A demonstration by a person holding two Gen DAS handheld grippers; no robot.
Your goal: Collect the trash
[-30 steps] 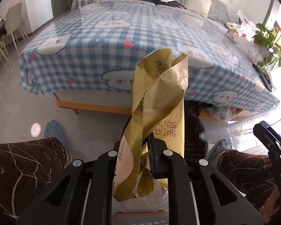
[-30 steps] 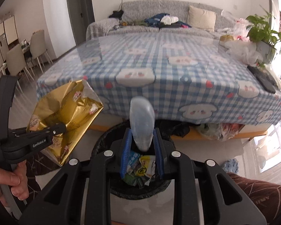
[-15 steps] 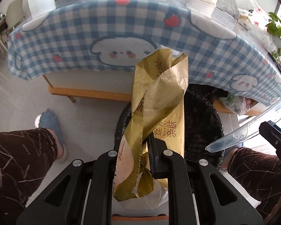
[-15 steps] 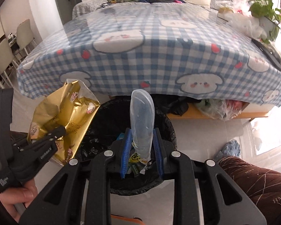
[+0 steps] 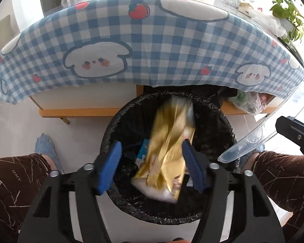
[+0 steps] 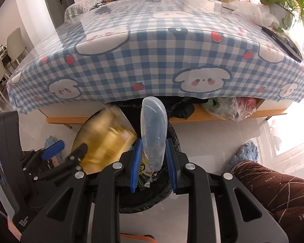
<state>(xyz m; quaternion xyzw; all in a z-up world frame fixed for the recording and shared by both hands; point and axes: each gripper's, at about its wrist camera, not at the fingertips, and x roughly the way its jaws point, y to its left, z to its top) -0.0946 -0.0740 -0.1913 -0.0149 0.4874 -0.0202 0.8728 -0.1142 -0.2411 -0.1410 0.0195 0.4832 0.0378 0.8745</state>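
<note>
Left gripper [image 5: 151,164] has just sprung wide, dropping 1 gold wrapper [image 5: 170,147] into the black-lined bin [image 5: 119,125] — right gripper [image 6: 152,162] still clamps the clear plastic lid [image 6: 154,133], next to go.

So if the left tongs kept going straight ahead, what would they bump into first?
Probably the gold wrapper, blurred and apparently falling between the open left tongs. Past it lies the trash already in the black-lined bin, though depth is hard to judge.
</note>
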